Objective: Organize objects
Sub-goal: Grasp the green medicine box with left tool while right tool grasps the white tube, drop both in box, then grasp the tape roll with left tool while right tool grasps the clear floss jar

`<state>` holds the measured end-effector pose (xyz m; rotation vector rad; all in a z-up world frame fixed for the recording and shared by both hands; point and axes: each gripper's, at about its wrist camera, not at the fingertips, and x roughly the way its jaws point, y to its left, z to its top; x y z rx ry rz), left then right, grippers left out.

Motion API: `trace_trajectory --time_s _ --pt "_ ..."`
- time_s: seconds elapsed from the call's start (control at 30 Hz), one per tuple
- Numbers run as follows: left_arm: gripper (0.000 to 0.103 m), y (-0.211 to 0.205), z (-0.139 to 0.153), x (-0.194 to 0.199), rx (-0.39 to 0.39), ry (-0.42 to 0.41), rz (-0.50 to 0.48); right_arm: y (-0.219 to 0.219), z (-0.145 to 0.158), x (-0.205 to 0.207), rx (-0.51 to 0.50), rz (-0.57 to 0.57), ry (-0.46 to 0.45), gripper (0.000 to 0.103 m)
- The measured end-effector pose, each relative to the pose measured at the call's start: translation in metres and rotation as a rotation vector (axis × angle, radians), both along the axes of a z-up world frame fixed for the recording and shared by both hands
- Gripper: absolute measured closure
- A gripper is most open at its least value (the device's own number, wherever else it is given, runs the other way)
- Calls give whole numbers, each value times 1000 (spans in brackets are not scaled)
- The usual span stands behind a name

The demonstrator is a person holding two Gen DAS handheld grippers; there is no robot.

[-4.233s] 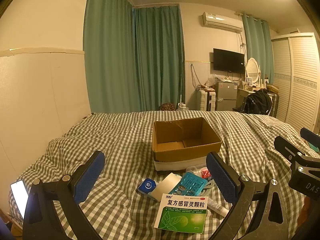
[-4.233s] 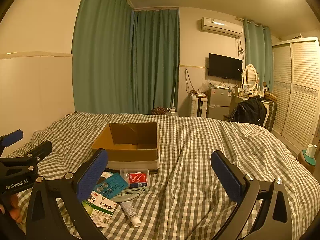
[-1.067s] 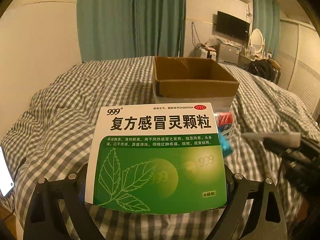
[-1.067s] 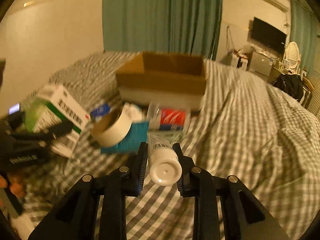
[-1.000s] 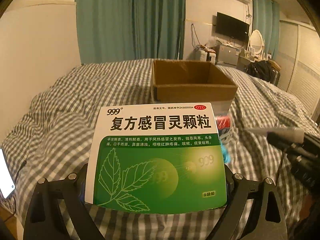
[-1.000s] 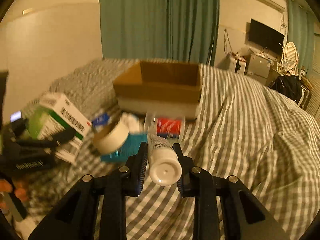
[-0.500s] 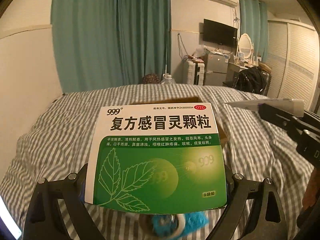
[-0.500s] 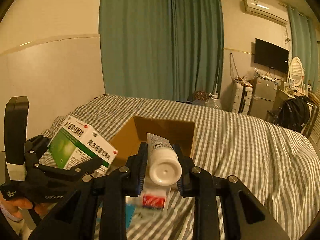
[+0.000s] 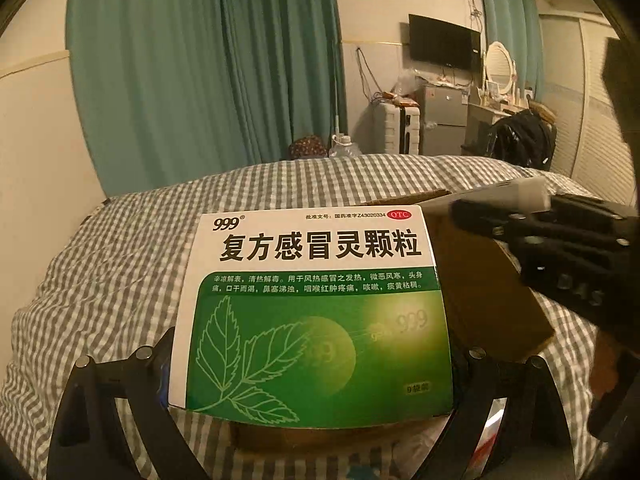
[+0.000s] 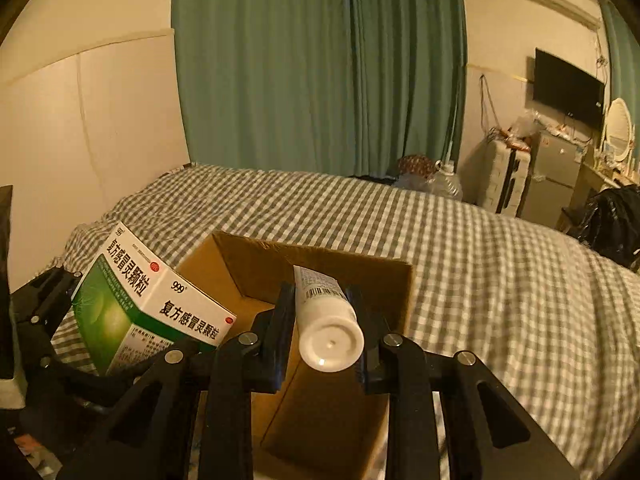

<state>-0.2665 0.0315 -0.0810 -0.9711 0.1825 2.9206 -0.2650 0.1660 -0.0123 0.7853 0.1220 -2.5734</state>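
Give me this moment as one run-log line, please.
left tongs: shut on medicine box | right tongs: shut on white tube | both over open cardboard box | nothing released yet

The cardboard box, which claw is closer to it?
Right. The right claw holds the white tube directly over the open cardboard box; the left claw, holding the green medicine box, sits beside its left edge.

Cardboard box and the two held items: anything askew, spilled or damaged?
Nothing stands out. The cardboard box sits open and intact on the bed; the left tool holds the medicine box and the right tool the white tube above it.
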Motion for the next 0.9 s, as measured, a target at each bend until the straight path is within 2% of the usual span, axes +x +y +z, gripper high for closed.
trace_trajectory --time_s 0.17,0.23,0.3,0.37,0.43,0.53,0.73,0.9 --pt "7 1 -13 -20 49 -48 5 10 -7 -14 -54 6 -21 77" --pt "5 3 -15 -21 51 -61 1 17 -4 -10 -73 -1 -18 67" --pt "1 6 -14 -17 43 -69 6 22 2 -4 -101 -9 -16 41" --pt "0 6 -9 -8 49 -68 -4 26 10 1 -105 -18 -3 39" --pt "0 9 -1 4 37 -53 -13 28 22 11 -91 -19 10 39" --pt "0 9 19 22 6 -18 7 34 48 35 -72 -36 47 32" --pt "0 -6 70 69 62 66 39 47 100 87 -39 -71 110 25" --pt "0 -19 102 113 77 142 61 51 130 138 -2 -106 169 14"
